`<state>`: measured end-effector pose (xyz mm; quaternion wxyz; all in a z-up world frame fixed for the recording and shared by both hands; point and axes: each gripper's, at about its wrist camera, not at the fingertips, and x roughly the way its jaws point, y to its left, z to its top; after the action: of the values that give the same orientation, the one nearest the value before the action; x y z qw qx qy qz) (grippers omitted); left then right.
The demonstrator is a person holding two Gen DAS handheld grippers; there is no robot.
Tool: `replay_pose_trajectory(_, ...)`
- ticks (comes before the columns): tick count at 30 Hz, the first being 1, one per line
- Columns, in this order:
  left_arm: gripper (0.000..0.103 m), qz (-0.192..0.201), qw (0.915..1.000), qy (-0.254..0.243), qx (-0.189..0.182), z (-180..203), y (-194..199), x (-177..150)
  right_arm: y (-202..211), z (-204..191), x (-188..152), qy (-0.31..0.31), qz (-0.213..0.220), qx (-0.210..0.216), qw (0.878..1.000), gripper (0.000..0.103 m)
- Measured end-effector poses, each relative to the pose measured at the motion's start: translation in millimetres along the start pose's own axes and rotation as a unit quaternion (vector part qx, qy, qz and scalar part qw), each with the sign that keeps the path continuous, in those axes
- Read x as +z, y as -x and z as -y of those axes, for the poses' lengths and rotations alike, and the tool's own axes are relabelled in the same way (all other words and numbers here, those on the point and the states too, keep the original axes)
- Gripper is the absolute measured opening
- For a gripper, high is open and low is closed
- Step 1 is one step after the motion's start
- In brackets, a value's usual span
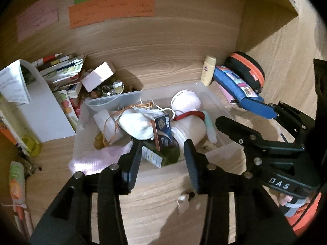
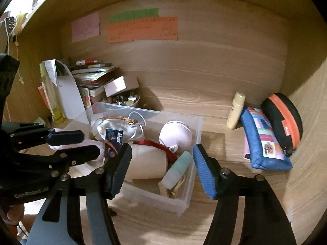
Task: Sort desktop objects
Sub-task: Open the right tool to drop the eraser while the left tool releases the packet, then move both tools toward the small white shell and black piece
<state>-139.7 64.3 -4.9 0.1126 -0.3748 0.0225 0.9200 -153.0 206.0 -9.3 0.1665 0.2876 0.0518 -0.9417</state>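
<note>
Right wrist view: clear plastic bin (image 2: pixel 194 143) on the wooden desk, long axis slanting from upper left to lower right. Translucent, crammed: white dust mask (image 2: pixel 175 135), cream jar (image 2: pixel 147 163), small blue "Max" box (image 2: pixel 112 143). Right gripper (image 2: pixel 161 167) and left gripper (image 1: pixel 163 159) both parted, nothing between the pads.

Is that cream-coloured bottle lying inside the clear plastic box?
No, the cream bottle stands upright on the desk outside the clear box, against the back wall.

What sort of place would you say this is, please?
Probably a wooden desk alcove at home: coloured paper notes stuck on the back panel, stacked books, and a clear plastic bin of odds and ends.
</note>
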Motion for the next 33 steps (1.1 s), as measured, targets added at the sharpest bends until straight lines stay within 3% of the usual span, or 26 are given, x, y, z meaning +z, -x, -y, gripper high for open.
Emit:
replay_pose_trajectory(2,0.044,0.003,1.0,-0.007,0.002,3.6,7.5,-4.6,6.1,-0.1,-2.5,-0.001,0.0,0.001,1.0,0.071)
replay_pose_trajectory(5,0.057,0.004,0.9998,-0.019,-0.001,10.5,15.1,-14.5,16.1,-0.1,-6.0,0.003,0.004,0.004,1.0,0.072)
replay_pose_trajectory(10,0.058,-0.019,0.9988,-0.044,-0.01,18.9,11.1,-38.8,28.9,1.6,-18.8,0.01,-0.001,0.004,1.0,0.072)
replay_pose_trajectory(17,0.058,-0.069,0.996,-0.053,-0.021,25.7,-14.9,-63.9,23.2,-3.2,-51.3,0.046,-0.051,-0.001,0.998,0.073)
replay_pose_trajectory(24,0.044,-0.094,0.9939,-0.052,-0.023,27.0,-30.8,-78.6,7.1,-4.3,-78.3,0.057,-0.104,0.024,0.993,0.073)
replay_pose_trajectory(33,0.024,-0.103,0.9933,-0.045,-0.027,20.7,-41.5,-79.8,-8.3,-20.7,-86.1,0.083,-0.131,0.07,0.986,0.071)
